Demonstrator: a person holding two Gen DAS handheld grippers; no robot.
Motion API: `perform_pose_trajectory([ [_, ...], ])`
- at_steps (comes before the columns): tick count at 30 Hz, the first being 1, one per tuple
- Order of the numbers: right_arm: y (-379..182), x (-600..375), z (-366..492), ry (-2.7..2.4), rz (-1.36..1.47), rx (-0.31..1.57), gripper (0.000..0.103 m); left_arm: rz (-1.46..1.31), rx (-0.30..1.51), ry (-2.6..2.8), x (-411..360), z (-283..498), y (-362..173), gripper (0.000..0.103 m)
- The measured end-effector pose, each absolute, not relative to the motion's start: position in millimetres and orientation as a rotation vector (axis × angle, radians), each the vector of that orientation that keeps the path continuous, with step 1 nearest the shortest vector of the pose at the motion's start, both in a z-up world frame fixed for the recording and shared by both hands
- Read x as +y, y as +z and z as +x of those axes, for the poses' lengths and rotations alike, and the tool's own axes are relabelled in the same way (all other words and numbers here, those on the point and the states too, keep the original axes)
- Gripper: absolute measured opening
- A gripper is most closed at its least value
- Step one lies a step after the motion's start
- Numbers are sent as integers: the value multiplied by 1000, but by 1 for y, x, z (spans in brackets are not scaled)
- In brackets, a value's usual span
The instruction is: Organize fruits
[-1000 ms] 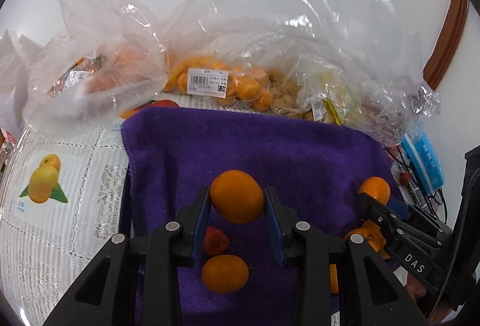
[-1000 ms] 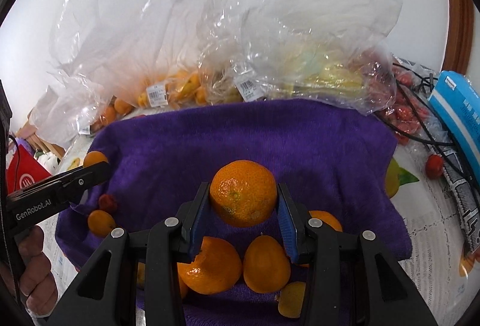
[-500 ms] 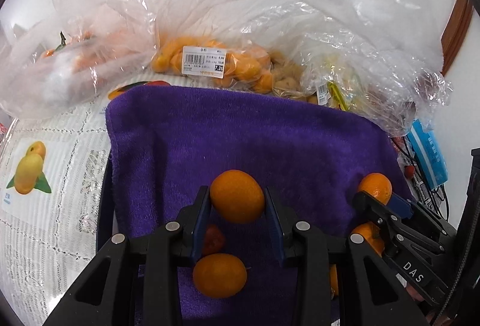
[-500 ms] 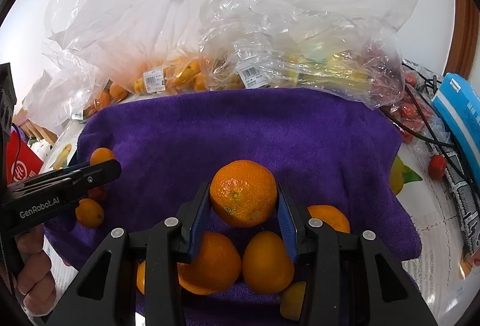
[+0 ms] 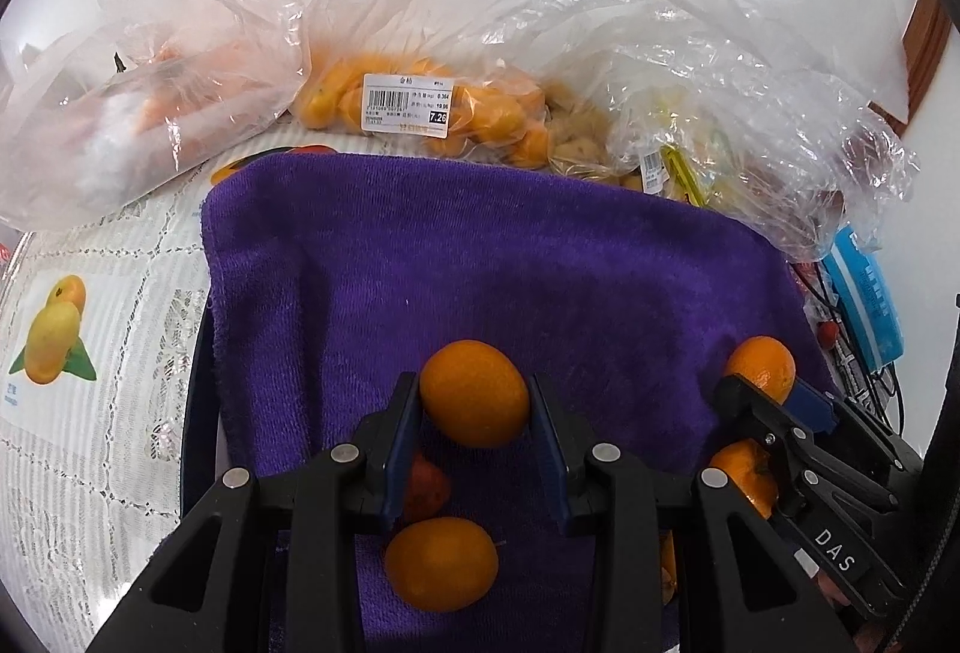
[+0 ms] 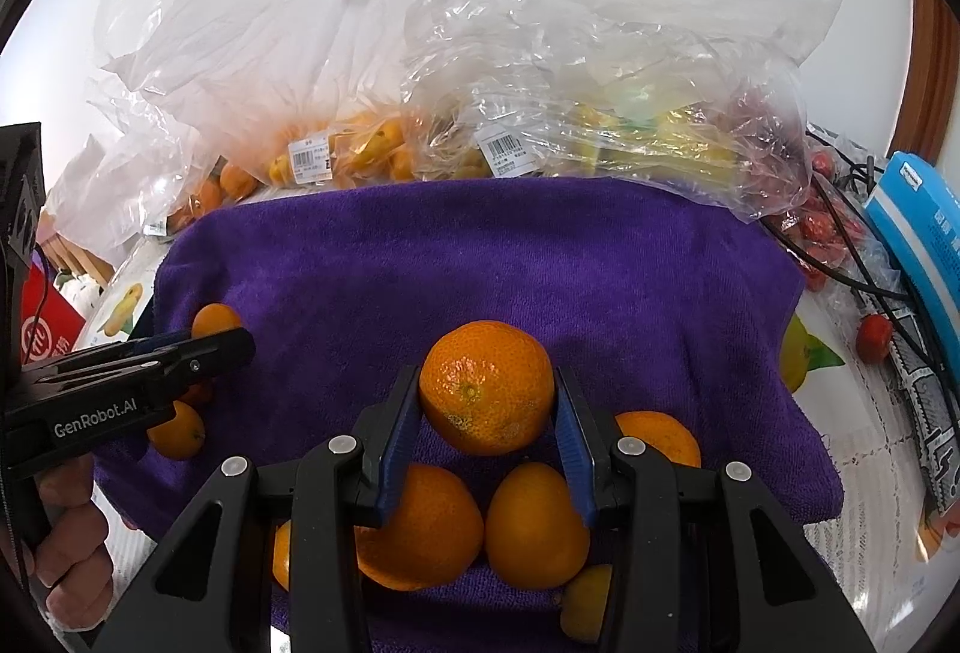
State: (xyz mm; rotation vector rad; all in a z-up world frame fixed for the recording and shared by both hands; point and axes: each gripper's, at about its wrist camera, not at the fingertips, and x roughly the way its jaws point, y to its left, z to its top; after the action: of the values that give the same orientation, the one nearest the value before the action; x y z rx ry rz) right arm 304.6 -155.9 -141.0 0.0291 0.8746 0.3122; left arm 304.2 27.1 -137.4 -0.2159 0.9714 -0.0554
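Observation:
A purple towel (image 5: 480, 263) (image 6: 480, 263) covers the table. My left gripper (image 5: 474, 416) is shut on a small smooth orange (image 5: 474, 392) held above the towel's near part. Beneath it lie another small orange (image 5: 441, 563) and a small red fruit (image 5: 427, 488). My right gripper (image 6: 487, 413) is shut on a larger mandarin (image 6: 486, 389) over a cluster of oranges (image 6: 420, 527) on the towel. Each gripper shows in the other's view: the right gripper (image 5: 768, 389) at the towel's right edge, the left gripper (image 6: 231, 336) at its left edge, with a hand (image 6: 72, 551) behind it.
Clear plastic bags of fruit (image 5: 420, 107) (image 6: 540, 143) line the far edge of the towel. A blue box (image 6: 924, 245), black cables (image 6: 852, 245) and small red fruits (image 6: 873, 338) lie at the right. A lace tablecloth with fruit prints (image 5: 54, 335) lies at the left.
In the right wrist view the left gripper has drifted slightly inward over the towel with its orange. The left wrist view shows more of the bags. Both grips are unchanged.

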Motion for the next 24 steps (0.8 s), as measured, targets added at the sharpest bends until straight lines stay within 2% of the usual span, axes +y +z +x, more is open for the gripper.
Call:
perform_pose_trajectory([
  [6,-140,-156,301,315,20,862,43,-193,978,-58,25,301,-136,34],
  [18,-120,-162,286,299,18,789,44,-179,946,-63,37,274,-116,47],
  [24,-93,-164,267,294,61,771,48,-181,905,-58,43,243,-95,55],
])
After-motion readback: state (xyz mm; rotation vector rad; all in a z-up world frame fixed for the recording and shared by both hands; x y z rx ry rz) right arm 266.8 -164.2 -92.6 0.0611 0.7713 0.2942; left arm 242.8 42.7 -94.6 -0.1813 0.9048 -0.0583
